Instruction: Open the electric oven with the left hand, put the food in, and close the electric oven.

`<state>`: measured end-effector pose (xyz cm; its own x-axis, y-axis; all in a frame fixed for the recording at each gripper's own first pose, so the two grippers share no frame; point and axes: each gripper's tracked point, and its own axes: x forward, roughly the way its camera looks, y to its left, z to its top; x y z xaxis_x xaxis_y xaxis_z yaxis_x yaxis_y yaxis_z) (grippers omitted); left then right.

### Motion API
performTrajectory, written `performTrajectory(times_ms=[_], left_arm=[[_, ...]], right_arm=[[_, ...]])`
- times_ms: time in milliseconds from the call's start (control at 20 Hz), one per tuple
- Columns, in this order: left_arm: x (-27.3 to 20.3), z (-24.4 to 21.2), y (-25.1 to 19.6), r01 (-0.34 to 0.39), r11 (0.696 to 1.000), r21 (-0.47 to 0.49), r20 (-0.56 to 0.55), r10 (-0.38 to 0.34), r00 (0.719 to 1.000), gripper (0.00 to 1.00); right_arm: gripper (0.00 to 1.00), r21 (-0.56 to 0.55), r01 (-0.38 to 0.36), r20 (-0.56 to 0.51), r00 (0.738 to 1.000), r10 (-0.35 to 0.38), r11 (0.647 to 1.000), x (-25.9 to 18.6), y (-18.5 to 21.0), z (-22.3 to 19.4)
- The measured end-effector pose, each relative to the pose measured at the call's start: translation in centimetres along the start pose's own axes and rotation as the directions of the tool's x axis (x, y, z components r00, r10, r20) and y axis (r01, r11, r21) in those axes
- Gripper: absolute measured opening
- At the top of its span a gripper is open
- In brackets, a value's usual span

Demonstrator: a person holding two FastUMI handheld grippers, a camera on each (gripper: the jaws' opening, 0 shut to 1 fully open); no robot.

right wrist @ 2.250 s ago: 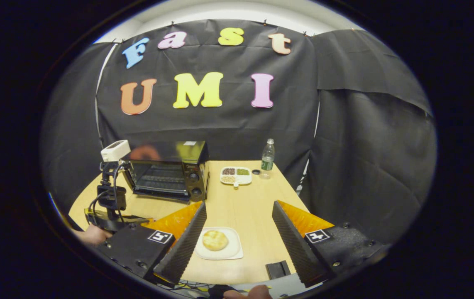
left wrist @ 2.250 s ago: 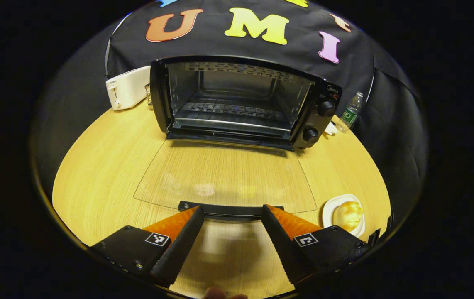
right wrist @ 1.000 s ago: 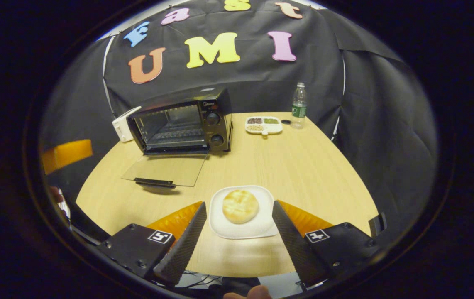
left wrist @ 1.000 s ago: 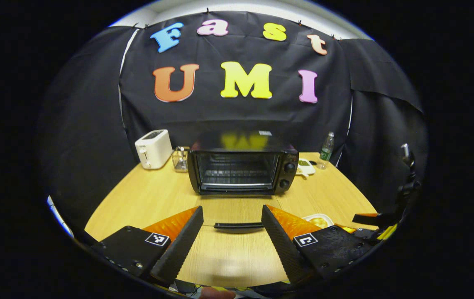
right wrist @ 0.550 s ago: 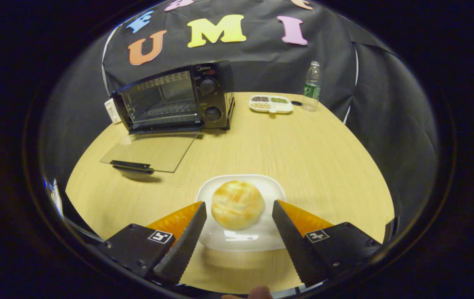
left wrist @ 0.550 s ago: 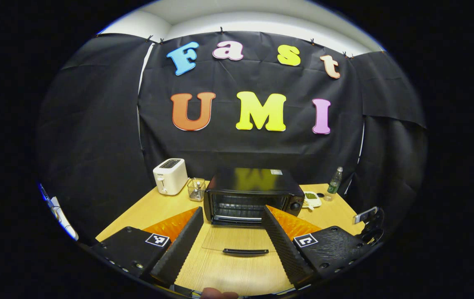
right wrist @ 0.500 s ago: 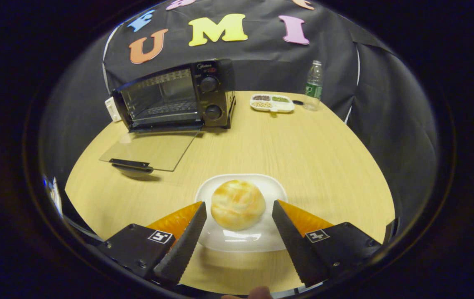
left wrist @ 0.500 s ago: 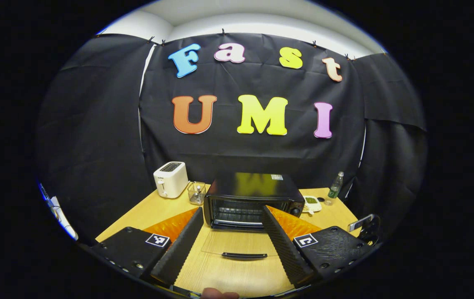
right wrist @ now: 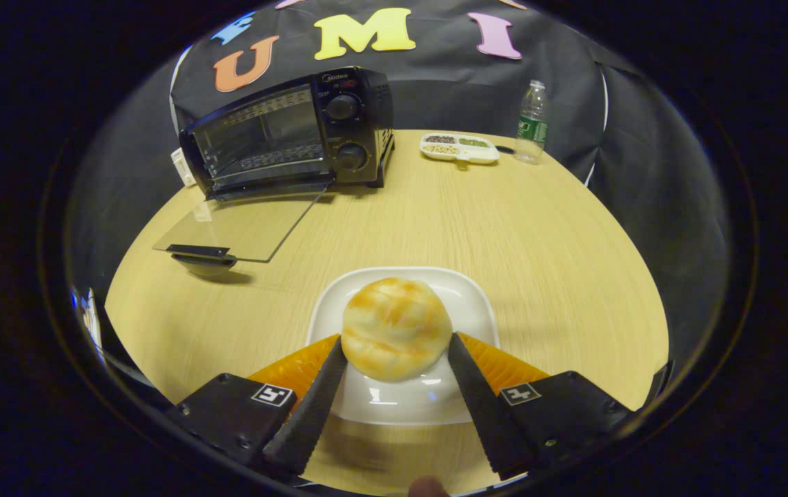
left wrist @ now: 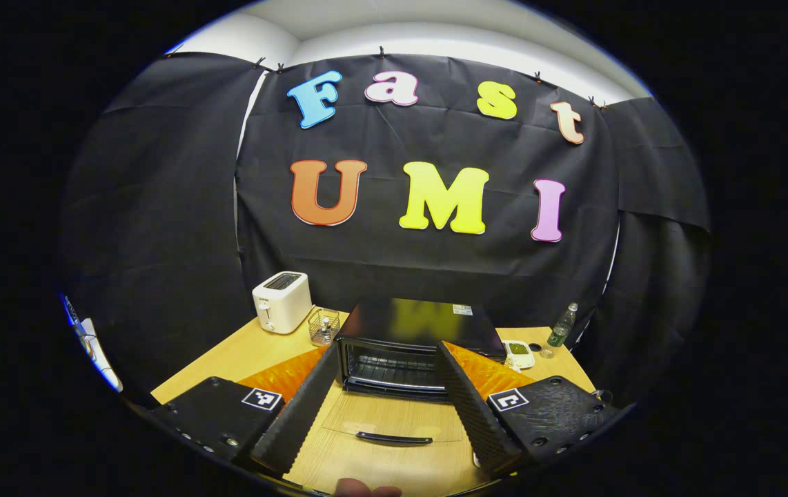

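A golden-brown bun [right wrist: 396, 337] with darker orange streaks is sitting on a glossy white plate [right wrist: 473, 304] on a pale, wood-grained table [right wrist: 539, 228]. The black oven [right wrist: 290, 134] is showing a clear glass door [right wrist: 242, 231] with a black handle [right wrist: 195, 251]. Black, ribbed fingers [right wrist: 308, 414] are backed in orange.

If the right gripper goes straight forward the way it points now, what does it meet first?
Most likely the round bun on the white plate. The right gripper is open, with one finger on each side of the bun, close to it. Whether the fingers already touch it cannot be told.
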<state>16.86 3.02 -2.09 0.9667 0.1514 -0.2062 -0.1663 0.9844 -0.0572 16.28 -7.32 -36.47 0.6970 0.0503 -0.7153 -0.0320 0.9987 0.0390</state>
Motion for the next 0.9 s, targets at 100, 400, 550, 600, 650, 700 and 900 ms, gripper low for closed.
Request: performTrajectory(times_ms=[100, 400, 550, 600, 650, 700, 900], left_arm=[[-0.4, -0.1, 0.6, 0.027, 1.000, 0.007, -0.011, -0.027, 1.000, 0.93], [-2.1, 0.0, 4.4, 0.076, 0.997, 0.012, 0.009, -0.076, 0.997, 0.93], [-2.9, -0.3, 5.4, 0.117, 0.993, 0.021, 0.009, -0.117, 0.993, 0.93], [-3.3, -0.3, 5.7, 0.134, 0.991, 0.024, 0.014, -0.135, 0.991, 0.93], [-3.6, -0.3, 6.1, 0.149, 0.988, 0.029, 0.018, -0.149, 0.989, 0.93], [-3.9, -0.5, 6.5, 0.159, 0.987, 0.037, 0.018, -0.160, 0.987, 0.93], [-5.2, -1.3, 8.9, 0.164, 0.985, 0.055, 0.006, -0.164, 0.986, 0.93]], right_arm=[[0.89, 0.015, 0.031, 0.013, 0.999, -0.032, 0.999, -0.2, -0.3, 0.1], [0.75, 0.155, 0.106, 0.065, 0.991, -0.117, 0.982, -3.4, 0.1, 1.1], [0.72, 0.208, 0.105, 0.105, 0.986, -0.129, 0.972, -5.7, 1.7, 1.4], [0.72, 0.223, 0.101, 0.114, 0.985, -0.129, 0.970, -6.3, 2.6, 1.4], [0.72, 0.234, 0.093, 0.122, 0.985, -0.124, 0.968, -6.8, 3.7, 1.3], [0.72, 0.243, 0.082, 0.128, 0.985, -0.115, 0.967, -7.1, 5.0, 1.3], [0.72, 0.263, 0.016, 0.175, 0.982, -0.064, 0.965, -7.0, 10.4, 3.0]])
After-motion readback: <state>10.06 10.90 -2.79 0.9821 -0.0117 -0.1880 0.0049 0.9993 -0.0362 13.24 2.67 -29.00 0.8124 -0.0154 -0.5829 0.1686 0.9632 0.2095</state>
